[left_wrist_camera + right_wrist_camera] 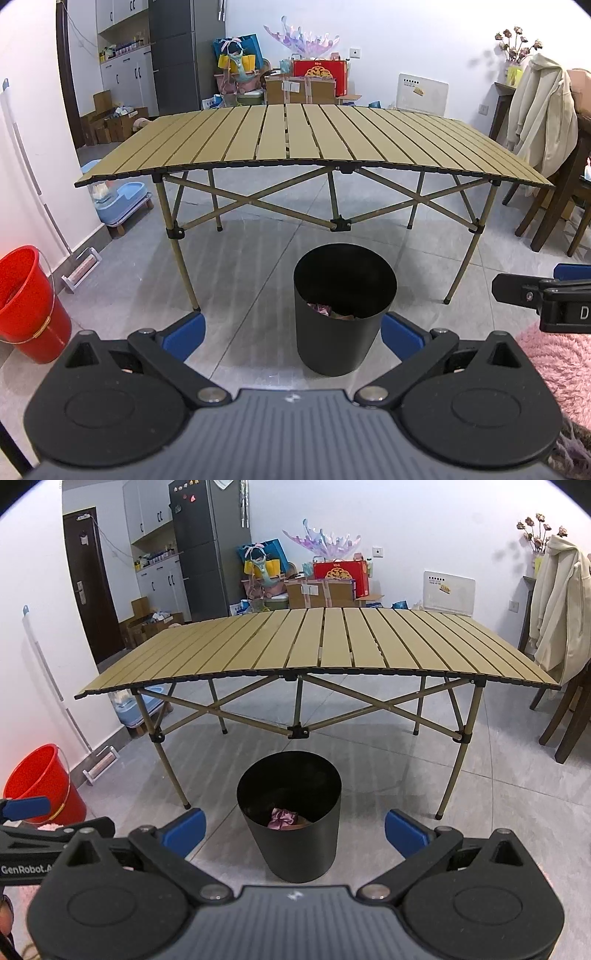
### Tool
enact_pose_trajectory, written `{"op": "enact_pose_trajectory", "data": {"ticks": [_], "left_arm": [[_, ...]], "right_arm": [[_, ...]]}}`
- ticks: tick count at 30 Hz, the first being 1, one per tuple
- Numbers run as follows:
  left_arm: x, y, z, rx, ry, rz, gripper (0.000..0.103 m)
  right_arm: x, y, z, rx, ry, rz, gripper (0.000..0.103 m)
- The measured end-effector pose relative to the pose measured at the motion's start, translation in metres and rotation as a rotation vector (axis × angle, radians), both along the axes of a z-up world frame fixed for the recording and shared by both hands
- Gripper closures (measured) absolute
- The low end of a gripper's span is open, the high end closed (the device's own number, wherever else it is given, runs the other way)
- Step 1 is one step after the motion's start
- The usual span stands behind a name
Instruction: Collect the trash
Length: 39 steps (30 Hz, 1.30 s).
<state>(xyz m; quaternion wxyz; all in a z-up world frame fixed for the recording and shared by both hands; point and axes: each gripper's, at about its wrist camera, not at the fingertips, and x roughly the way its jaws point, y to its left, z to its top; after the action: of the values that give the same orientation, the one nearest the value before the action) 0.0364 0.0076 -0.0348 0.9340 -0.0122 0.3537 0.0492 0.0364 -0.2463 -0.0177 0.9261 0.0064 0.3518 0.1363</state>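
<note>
My left gripper (291, 334) and right gripper (294, 830) both hang wide apart w/ nothing in them, blue pads either side of the black bin (341, 306) on the floor tiles. Crumpled pink trash (282, 818) sits inside the bin, just in front of the slatted folding table (314, 138). Red bucket (27, 302) by the left wall, pink rug (557, 354) to the right, chair w/ a coat (543, 122) beyond the table.

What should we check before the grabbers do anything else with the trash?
1. Left gripper open and holding nothing: ok.
2. Right gripper open and holding nothing: ok.
3. Black bin upright on the floor in front of the table: ok.
4. Trash lies inside the bin: ok.
5. Slatted table top free of trash: ok, none shows on it.
6. Floor free of stray trash: cannot tell, the grippers hide the near floor.
</note>
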Motion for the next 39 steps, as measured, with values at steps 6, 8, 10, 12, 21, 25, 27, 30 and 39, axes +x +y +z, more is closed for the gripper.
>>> {"op": "enact_pose_trajectory", "data": {"ticks": [6, 8, 10, 12, 21, 25, 27, 30, 39], "left_arm": [[-0.0014, -0.0007, 0.0018, 0.001, -0.005, -0.001, 0.0], [-0.0022, -0.0013, 0.002, 0.002, -0.007, -0.001, 0.0], [-0.0024, -0.0021, 0.0021, 0.003, -0.008, -0.002, 0.0], [-0.0027, -0.0025, 0.0024, 0.004, -0.01, -0.003, 0.0], [-0.0049, -0.0028, 0.0029, 0.005, -0.018, -0.008, 0.0], [-0.005, -0.0028, 0.003, 0.005, -0.019, -0.009, 0.0], [-0.0054, -0.0026, 0.0033, 0.005, -0.02, -0.01, 0.0], [-0.0055, -0.0017, 0.0033, 0.004, -0.02, -0.012, 0.0], [-0.0055, -0.0024, 0.0034, 0.002, -0.025, -0.015, 0.0]], "right_arm": [[-0.0004, 0.0004, 0.0015, 0.002, -0.005, 0.0, 0.0], [-0.0005, 0.0003, 0.0015, 0.002, -0.006, 0.0, 0.0], [-0.0003, 0.0002, 0.0015, 0.002, -0.005, 0.0, 0.0], [-0.0003, 0.0001, 0.0015, 0.002, -0.006, 0.001, 0.0], [-0.0005, -0.0005, 0.0029, 0.001, -0.009, -0.001, 0.0], [-0.0008, -0.0008, 0.0057, -0.002, -0.014, -0.001, 0.0], [-0.0007, -0.0004, 0.0065, -0.002, -0.016, 0.0, 0.0], [-0.0018, 0.001, 0.007, -0.004, -0.019, 0.001, 0.0], [-0.0021, 0.0012, 0.0064, -0.004, -0.019, 0.0, 0.0]]}}
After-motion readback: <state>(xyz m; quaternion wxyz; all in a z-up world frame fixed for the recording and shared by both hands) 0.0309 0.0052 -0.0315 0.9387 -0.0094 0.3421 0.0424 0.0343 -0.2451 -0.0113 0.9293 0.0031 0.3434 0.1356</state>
